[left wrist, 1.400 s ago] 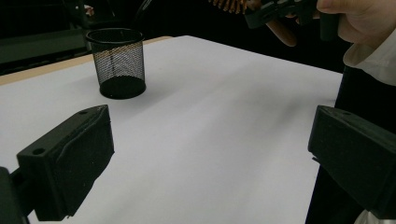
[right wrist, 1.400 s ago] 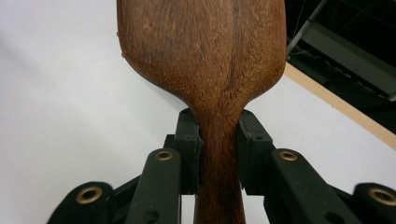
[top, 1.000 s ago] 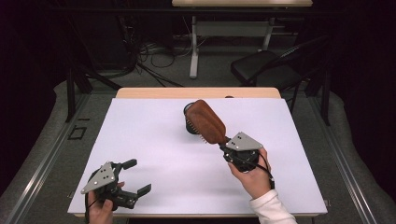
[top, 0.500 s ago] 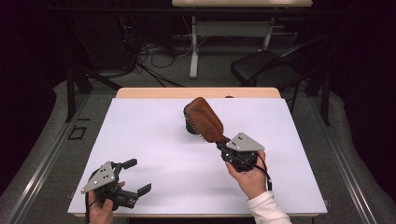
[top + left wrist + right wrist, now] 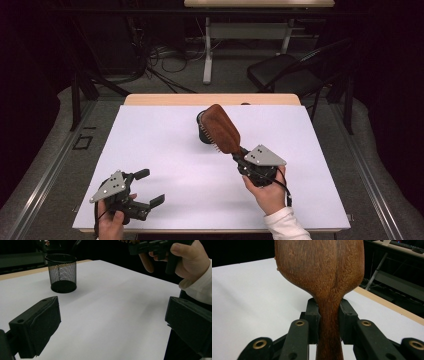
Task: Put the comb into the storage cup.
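High view. The right gripper was clamped on the handle of a wooden hairbrush, whose broad head extended from the jaws toward 11 o'clock, tilted, bristles facing down. The head hung over a black mesh cup standing on the white table a little past centre; whether brush and cup touched could not be told. The right hand entered from 6 o'clock, its white sleeve at the table's near edge, the gripper body angled toward 11 o'clock. The left gripper, at 7 o'clock of the table, had its jaws spread wide with nothing between them; the left hand held it low near the near edge, well apart from the brush.

Left gripper view. Its two black jaws stood far apart over bare table. The mesh cup stood upright at 11 o'clock, and the right hand with its gripper appeared at 1 o'clock.

Right gripper view. The hairbrush rose at 12 o'clock from between the jaws. Its narrow neck was pinched on both sides by the pads, and the smooth wooden back of the head faced the camera, above the white table.
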The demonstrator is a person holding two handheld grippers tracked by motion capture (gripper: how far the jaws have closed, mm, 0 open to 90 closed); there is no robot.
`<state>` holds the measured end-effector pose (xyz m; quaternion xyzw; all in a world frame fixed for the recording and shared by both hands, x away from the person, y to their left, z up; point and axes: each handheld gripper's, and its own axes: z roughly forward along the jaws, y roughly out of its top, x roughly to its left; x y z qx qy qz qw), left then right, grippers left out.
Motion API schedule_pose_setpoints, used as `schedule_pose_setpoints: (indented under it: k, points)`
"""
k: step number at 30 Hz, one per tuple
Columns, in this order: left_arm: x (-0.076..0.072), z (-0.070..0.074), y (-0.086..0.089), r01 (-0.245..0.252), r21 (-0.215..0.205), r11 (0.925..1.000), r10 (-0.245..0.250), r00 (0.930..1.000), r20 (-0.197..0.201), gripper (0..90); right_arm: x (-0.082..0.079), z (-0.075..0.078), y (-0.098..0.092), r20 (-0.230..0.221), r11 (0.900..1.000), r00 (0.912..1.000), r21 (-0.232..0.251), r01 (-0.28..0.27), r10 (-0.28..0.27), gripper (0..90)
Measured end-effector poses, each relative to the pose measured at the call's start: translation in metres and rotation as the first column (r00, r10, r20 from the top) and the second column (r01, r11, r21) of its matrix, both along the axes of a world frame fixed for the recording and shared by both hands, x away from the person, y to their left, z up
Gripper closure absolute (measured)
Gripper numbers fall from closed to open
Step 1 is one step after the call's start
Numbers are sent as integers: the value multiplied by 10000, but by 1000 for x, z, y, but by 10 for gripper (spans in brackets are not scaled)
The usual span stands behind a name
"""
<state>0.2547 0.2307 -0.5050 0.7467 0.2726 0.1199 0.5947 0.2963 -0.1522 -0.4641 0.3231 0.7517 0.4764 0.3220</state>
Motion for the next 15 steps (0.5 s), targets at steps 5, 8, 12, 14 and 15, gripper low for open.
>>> schedule_pose_setpoints:
  k: [5,8,12,14,15]
  points:
    - [5,4,-4,-188,-242,9995,182,9996,-232,2,-1,0,0,82,10000,10000,74,-4,3,731]
    - [9,9,-5,-335,-476,9983,312,9983,-495,2,-2,1,0,155,9999,9999,123,16,-17,732]
    - [15,16,-5,-611,-506,9969,579,9965,-608,2,-3,2,-1,211,9998,9998,182,39,-43,732]
    - [17,20,-4,-705,-372,9968,681,9958,-616,2,-3,3,-2,209,9998,9998,211,50,-54,731]
    - [18,21,-4,-781,-410,9961,754,9951,-641,2,-3,3,-2,230,9997,9997,232,60,-65,731]
